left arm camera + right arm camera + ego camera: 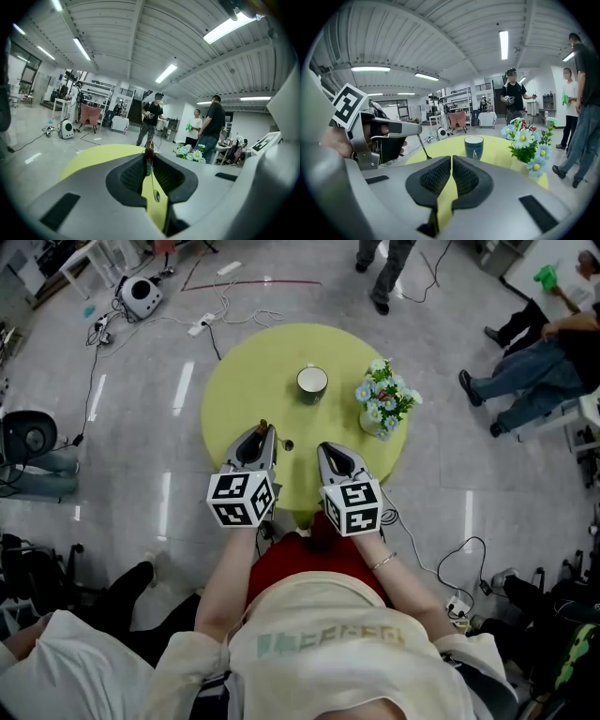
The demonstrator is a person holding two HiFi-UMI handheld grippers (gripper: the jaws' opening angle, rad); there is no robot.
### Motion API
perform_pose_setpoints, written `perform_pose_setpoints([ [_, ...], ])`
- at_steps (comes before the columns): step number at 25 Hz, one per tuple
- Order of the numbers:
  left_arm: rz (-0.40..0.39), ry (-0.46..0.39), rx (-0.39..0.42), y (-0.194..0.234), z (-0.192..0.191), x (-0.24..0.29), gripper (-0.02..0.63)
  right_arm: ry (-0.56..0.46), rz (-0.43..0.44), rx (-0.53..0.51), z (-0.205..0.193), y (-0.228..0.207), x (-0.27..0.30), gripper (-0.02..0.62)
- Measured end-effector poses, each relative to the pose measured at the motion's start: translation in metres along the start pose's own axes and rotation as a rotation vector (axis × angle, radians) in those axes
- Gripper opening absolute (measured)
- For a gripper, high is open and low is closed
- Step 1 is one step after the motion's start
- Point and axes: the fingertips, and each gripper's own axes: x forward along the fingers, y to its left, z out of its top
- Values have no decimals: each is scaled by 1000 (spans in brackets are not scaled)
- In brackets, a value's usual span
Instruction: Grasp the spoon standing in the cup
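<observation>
**Spoon clamped in the left gripper, away from the cup**

Spoon (pixel 149 152), a thin metal stem with a brown handle end, hangs bowl-down between the jaws of the left gripper (pixel 265 430), which are clenched on its upper part above the round yellow table (pixel 234 381). The dark cup (pixel 312 382) stands well apart, near the flowers (pixel 384 401), and no spoon shows in it. The right gripper (pixel 326 448) has its jaws pressed together on nothing. The spoon looks light and stiff. Its slick, slender stem could swivel, so a hold near the thicker handle end seems safest.

Left gripper (pixel 266 434) pinches the spoon (pixel 149 153), right gripper (pixel 324 447) alongside, jaws seemingly together.
</observation>
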Motion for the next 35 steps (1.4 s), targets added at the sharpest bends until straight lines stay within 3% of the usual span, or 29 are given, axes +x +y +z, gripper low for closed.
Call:
perform_pose_setpoints([
  [18,21,32,-21,-2,-27,-39,55,-6,-13,-8,-7,20,-23,38],
  [35,10,77,2,-20,-48,-52,55,-21,-41,3,-16,11,-47,39],
])
